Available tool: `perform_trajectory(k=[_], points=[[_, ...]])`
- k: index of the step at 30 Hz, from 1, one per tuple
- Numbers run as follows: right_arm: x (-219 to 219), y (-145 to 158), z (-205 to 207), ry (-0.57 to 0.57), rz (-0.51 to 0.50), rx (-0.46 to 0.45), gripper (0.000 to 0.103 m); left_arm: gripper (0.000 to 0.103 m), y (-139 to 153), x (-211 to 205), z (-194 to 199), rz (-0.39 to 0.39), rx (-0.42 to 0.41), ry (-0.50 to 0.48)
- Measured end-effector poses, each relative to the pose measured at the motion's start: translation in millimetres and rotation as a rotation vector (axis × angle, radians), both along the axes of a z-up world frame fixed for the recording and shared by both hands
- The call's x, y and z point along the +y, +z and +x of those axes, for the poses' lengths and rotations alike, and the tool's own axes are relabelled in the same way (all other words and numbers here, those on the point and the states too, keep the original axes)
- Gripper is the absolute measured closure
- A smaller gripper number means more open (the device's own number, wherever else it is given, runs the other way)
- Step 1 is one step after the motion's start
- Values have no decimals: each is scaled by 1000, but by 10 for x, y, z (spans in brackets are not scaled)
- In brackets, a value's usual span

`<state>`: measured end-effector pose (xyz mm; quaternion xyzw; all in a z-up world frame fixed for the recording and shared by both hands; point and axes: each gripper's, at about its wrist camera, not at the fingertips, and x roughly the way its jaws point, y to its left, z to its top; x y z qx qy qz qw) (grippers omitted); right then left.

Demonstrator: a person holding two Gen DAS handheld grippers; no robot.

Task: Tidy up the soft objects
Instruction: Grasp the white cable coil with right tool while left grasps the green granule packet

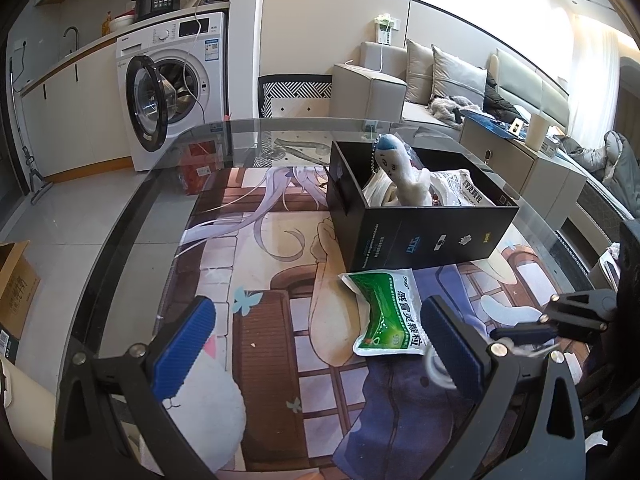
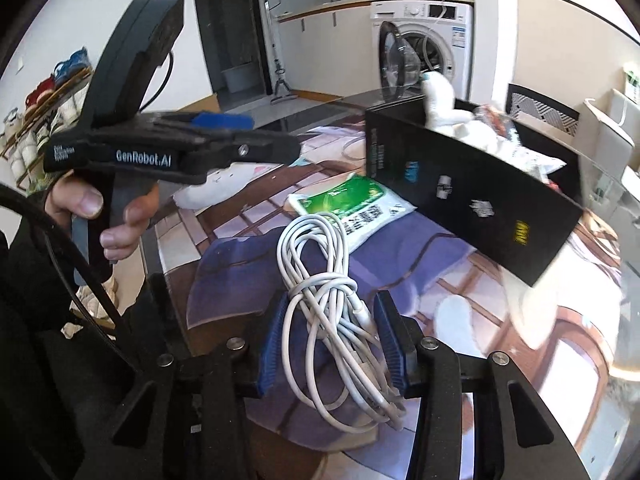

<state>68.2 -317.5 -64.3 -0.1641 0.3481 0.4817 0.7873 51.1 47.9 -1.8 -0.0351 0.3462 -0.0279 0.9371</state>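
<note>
On the glass tabletop (image 1: 132, 216), over a printed mat (image 1: 280, 280), a black box (image 1: 424, 236) stands open at the top. A white plush (image 1: 404, 172) with a blue head stands upright inside it, with white packets (image 1: 464, 188) packed beside it. Just in front of the box, touching its near wall, lies a green-and-white pouch (image 1: 386, 314), flat on the mat.

The left gripper (image 1: 316, 344) hangs above the mat with its blue pads spread wide and nothing between them; the pouch lies near its right pad. In the right wrist view a bare hand (image 2: 104, 208) holds this tool by its handle.

The right gripper (image 2: 330, 344) pinches a coiled white cable (image 2: 320, 280) between its blue pads; the bundle's far loops reach toward the pouch (image 2: 352, 204), just short of the box (image 2: 472, 196). Whether the cable rests on the mat cannot be told.
</note>
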Motion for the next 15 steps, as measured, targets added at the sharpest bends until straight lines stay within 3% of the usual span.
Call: perform_trajectory(k=[15], points=[[-440, 242, 193, -188, 66, -58, 59, 0, -147, -269, 188, 4, 62, -58]])
